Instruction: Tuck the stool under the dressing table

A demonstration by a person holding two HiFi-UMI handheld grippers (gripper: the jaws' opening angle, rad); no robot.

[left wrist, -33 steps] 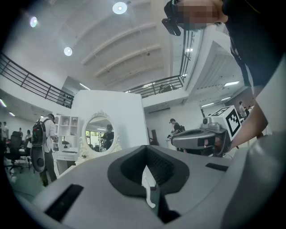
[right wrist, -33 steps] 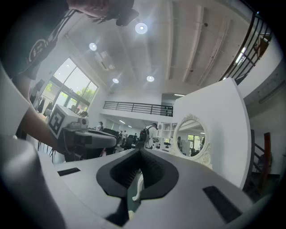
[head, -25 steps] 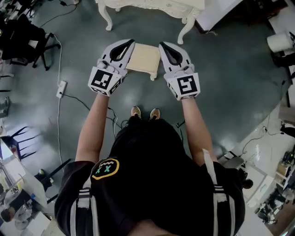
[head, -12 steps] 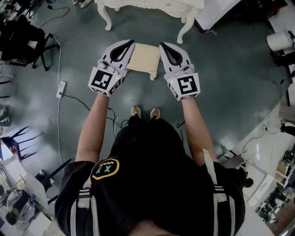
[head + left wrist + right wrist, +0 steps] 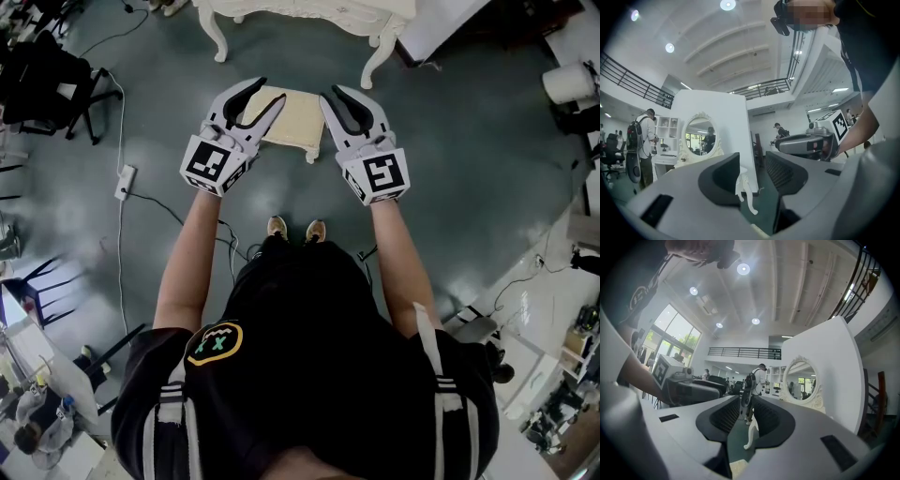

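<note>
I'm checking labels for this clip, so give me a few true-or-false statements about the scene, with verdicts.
1. The stool stands under the dressing table. False: it stands in front of it, not beneath.
2. The table's legs are white and curved. True.
3. Both grippers are shut. False: the left gripper and right gripper have just been opening. Their jaws stand apart, with the stool's cream edge low between them, not pinched.
4. An oval mirror shows beyond the left gripper. True.

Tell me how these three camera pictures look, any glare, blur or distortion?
Head view: sharp and evenly lit, soft sheen on the floor, edges bowed. Left gripper view: strong fisheye, dark corners, ceiling lamp flares. Right gripper view: same fisheye, windows washed out.
</note>
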